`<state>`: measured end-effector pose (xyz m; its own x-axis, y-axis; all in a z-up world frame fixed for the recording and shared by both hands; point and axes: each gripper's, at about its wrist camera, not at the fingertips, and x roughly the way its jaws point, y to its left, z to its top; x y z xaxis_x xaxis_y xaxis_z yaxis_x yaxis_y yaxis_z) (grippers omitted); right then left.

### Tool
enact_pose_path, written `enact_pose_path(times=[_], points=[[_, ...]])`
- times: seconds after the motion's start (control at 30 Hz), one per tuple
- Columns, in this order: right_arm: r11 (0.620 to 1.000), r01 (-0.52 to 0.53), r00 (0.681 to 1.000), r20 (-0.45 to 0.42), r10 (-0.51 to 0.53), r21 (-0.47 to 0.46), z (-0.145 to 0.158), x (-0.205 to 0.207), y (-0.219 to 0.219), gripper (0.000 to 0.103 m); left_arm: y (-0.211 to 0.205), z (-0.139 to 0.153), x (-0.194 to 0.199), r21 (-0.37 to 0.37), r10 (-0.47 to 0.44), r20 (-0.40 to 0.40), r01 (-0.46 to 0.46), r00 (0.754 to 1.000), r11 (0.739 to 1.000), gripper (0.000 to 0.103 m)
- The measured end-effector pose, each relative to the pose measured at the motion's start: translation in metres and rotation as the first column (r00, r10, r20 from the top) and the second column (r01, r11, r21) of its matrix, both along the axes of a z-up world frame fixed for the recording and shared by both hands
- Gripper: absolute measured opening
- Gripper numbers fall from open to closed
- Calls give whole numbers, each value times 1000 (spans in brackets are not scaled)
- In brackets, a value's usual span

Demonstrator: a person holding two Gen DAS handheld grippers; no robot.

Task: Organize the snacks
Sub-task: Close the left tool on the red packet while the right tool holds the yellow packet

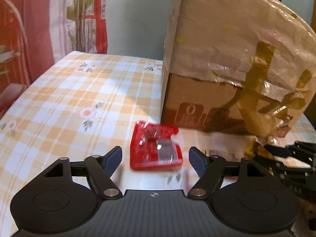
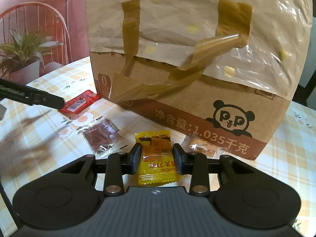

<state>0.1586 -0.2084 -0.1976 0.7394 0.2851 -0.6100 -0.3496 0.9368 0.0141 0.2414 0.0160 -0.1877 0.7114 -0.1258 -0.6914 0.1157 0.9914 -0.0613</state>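
Observation:
A red snack packet (image 1: pixel 156 148) lies flat on the checked tablecloth (image 1: pixel 79 98), just ahead of my left gripper (image 1: pixel 156 159). That gripper is open, its blue pads wide apart on either side of the packet and not touching it. In the right wrist view the red packet (image 2: pixel 79 102) lies far left, with a left fingertip (image 2: pixel 57 100) beside it. My right gripper (image 2: pixel 157 158) is shut on a yellow snack packet (image 2: pixel 156 152), which the pads pinch at both sides. From the left wrist view, the right gripper (image 1: pixel 264 150) holds the yellow packet (image 1: pixel 253 150) at the right edge.
A tall cardboard box (image 2: pixel 197 108) with a panda print, half covered by a plastic bag with olive handles, stands close behind the packets. A clear packet of dark red sticks (image 2: pixel 100 136) and a clear packet of an orange snack (image 2: pixel 201 146) lie before it. A potted plant (image 2: pixel 21 59) stands far left.

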Motion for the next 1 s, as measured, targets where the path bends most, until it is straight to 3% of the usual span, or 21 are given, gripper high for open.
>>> enact_pose_path(times=[0.17, 0.3, 0.47, 0.63, 0.97, 1.0], points=[[1000, 0, 1000, -2, 0, 11, 0, 0, -2, 37, -6, -8, 28, -6, -4, -10, 4, 1000, 1000, 78], [1000, 1, 1000, -5, -1, 22, 1, -1, -3, 37, -13, -18, 39, 63, -2, -11, 2, 1000, 998, 78], [1000, 1, 1000, -5, -1, 29, 1, -1, -5, 37, -14, -23, 35, 93, -10, -7, 11, 1000, 996, 78], [999, 2, 1000, -10, -2, 36, 2, -1, -5, 37, -12, -20, 25, 89, -3, 10, 3, 1000, 996, 62], [999, 8, 1000, -14, -8, 48, 3, -1, -4, 37, -13, -16, -14, 26, -49, -11, 50, 999, 998, 59], [999, 8, 1000, -14, -7, 49, 3, -1, -4, 37, -14, -16, -16, 24, -55, -13, 55, 998, 998, 43]])
